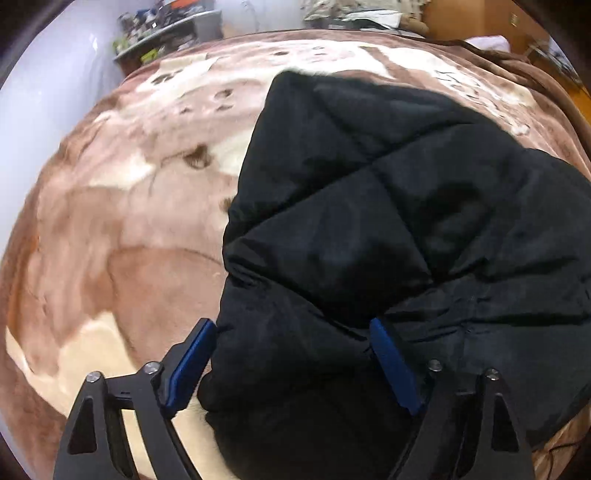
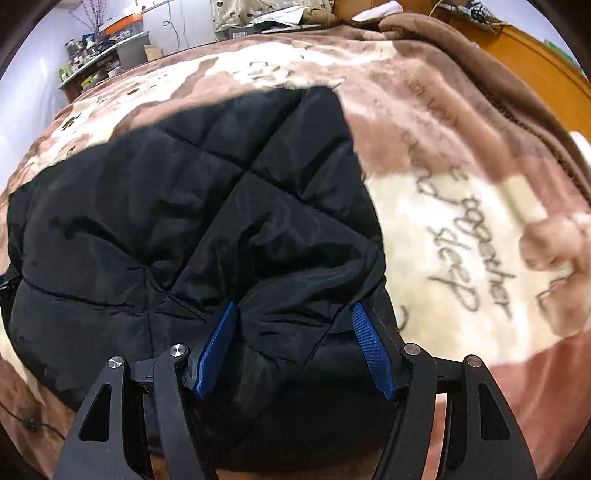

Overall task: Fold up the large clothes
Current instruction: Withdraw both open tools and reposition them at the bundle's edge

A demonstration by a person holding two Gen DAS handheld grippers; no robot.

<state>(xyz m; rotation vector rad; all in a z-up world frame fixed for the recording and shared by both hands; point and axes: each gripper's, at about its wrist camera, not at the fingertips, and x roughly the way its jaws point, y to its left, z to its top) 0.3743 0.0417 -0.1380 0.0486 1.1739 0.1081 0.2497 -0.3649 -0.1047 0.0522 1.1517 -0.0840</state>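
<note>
A brown-and-cream plush blanket (image 1: 110, 229) covers the bed and fills both views, cursive lettering (image 2: 458, 258) printed at the right of the right wrist view. On it lies a black quilted jacket (image 1: 388, 229), bunched, filling centre and right of the left view. A cluttered shelf (image 1: 166, 33) stands upper left. The left hand-held gripper (image 1: 291, 332) is spread wide around the jacket's near edge; the right hand-held gripper (image 2: 295, 314) likewise straddles a raised fold, not pinching it.

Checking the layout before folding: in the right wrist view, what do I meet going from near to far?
Right gripper → black quilted jacket → brown patterned blanket → cluttered shelf by the wall.
</note>
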